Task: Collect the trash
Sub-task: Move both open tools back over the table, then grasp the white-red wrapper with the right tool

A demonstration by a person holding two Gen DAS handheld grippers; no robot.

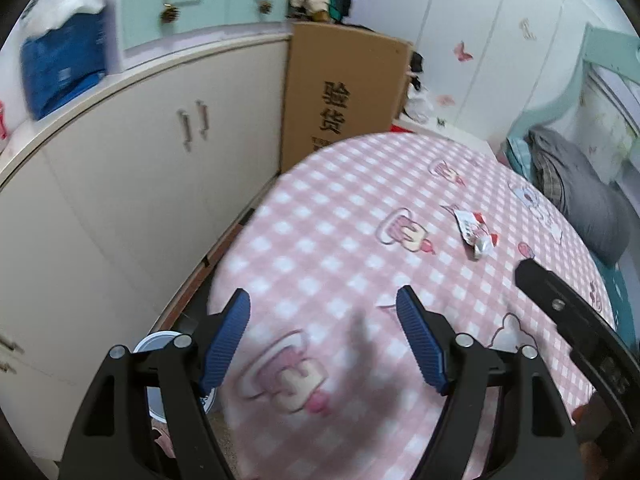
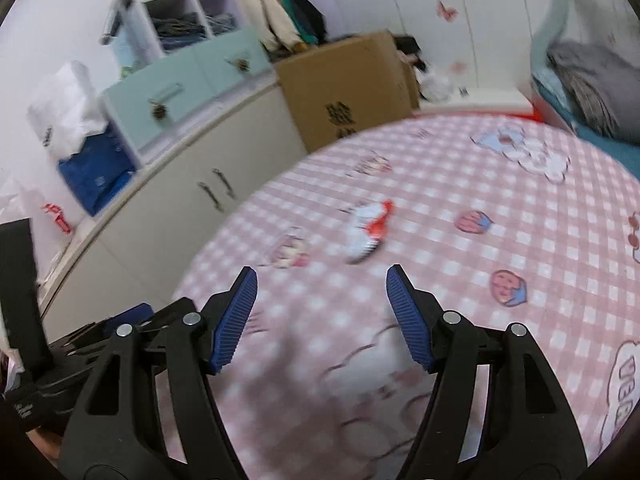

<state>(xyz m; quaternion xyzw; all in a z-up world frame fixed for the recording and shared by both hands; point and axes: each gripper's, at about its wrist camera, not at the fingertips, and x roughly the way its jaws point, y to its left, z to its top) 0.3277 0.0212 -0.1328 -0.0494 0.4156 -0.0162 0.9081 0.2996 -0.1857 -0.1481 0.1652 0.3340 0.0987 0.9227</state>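
Table under a pink-and-white checked tablecloth (image 1: 320, 240) printed with cartoon figures.

Left gripper (image 1: 324, 344): blue ribbed pads spread wide, nothing between them, poised above the near part of the cloth. Right gripper (image 2: 322, 316): likewise wide apart, holding nothing, above the cloth.

Trash: one crumpled snack wrapper (image 1: 476, 232), white with red print and a silvery torn end, lying flat on the cloth. In the left wrist view it sits ahead and to the right of the pads, well apart from them. In the right wrist view the same wrapper (image 2: 370, 230) lies ahead of the pads, roughly in line with the gap between them (blurred, so its edges are hard to read).

Surroundings: cream cabinet (image 1: 140, 184) with paired handles runs along the left; a mint drawer unit (image 1: 192, 4) and a blue bag (image 1: 64, 68) on its top. Cardboard box (image 1: 344, 88) with printed characters stands past the table's far edge. White round container (image 1: 158, 342) on the floor below the left gripper, partly hidden. Grey bedding (image 1: 576, 188) on a bed at right.
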